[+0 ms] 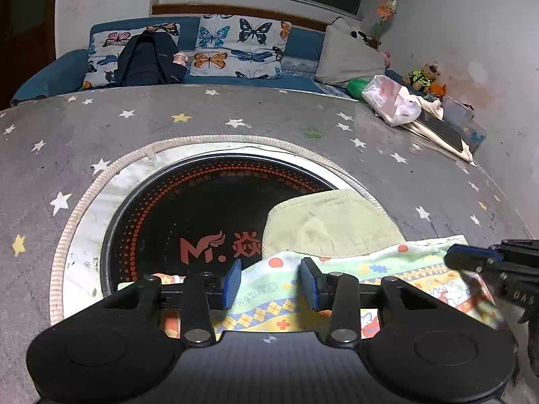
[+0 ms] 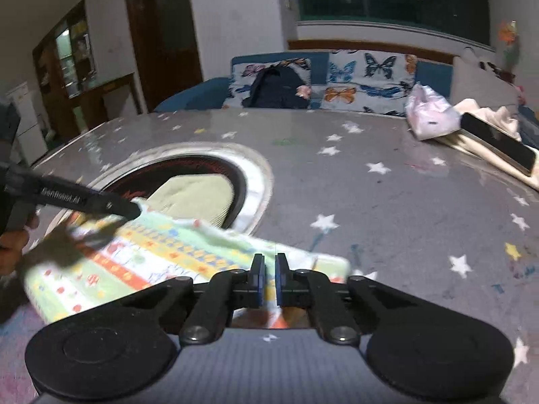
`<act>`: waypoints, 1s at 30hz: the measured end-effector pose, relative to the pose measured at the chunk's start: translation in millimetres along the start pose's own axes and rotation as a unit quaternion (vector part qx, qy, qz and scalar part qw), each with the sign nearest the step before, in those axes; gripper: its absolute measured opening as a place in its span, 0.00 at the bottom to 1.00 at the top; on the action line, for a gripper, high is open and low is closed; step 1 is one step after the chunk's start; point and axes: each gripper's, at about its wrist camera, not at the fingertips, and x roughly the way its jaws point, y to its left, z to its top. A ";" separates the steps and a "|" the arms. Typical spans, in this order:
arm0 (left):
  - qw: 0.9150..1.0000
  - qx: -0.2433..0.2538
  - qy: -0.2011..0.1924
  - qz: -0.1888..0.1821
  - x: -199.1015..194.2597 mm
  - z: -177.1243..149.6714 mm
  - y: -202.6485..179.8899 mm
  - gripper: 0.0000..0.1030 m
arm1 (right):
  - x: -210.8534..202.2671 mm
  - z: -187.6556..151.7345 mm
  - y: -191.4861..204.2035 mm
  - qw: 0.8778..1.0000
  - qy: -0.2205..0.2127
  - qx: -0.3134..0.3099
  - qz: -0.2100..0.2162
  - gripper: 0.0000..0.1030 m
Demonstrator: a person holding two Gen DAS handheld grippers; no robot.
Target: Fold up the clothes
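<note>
Left wrist view: nearest the lens is the left gripper (image 1: 271, 277), its blue pads (image 1: 232, 281) standing well apart with nothing pinched between them. Under and just past them lies the patterned cloth (image 1: 387, 269), a small printed piece in pale green, yellow and orange, spread across the near rim of the round black cooktop (image 1: 188, 208) sunk into the star-print table (image 1: 235, 114). A plain green cloth (image 1: 330, 225) lies just behind it, partly on the cooktop, its near edge covered by the patterned one. The right gripper (image 1: 471, 257) comes in from the right edge, at the patterned cloth's far corner.

Right wrist view: closest here is the right gripper (image 2: 270, 277), its pads nearly together with only a thin gap; the patterned cloth (image 2: 161, 252) runs beneath them, and whether they nip its edge I cannot tell. The cloth looks blurred and slightly lifted at its left end, where the left gripper (image 2: 131, 208) meets the corner. A phone (image 2: 498, 144) and a plastic bag (image 2: 431, 114) sit well apart at the table's far right.

The cloth appears thin, light and limp, so it will likely sag and crease anywhere unsupported. It should be taken by corners or along a hemmed edge, one gripper at each end, to keep the edge taut.
</note>
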 end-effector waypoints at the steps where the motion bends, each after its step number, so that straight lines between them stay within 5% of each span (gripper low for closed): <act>1: 1.000 0.002 -0.002 0.000 -2.3 -0.2 -0.7 0.41 | -1.5 0.7 0.6 1.000 -0.001 -0.004 -0.006 0.05; 13: 0.999 0.033 -0.026 -0.034 -55.8 -29.7 -30.5 0.42 | -13.6 -0.7 11.2 1.000 -0.007 -0.023 -0.020 0.18; 23: 0.998 0.027 -0.021 -0.045 -67.8 -69.8 -46.0 0.42 | -18.0 -12.5 81.0 0.993 -0.003 -0.090 0.071 0.27; 30: 0.999 0.022 -0.032 -0.037 -77.9 -85.6 -40.7 0.43 | -20.6 -33.5 109.8 0.989 -0.003 -0.135 0.066 0.27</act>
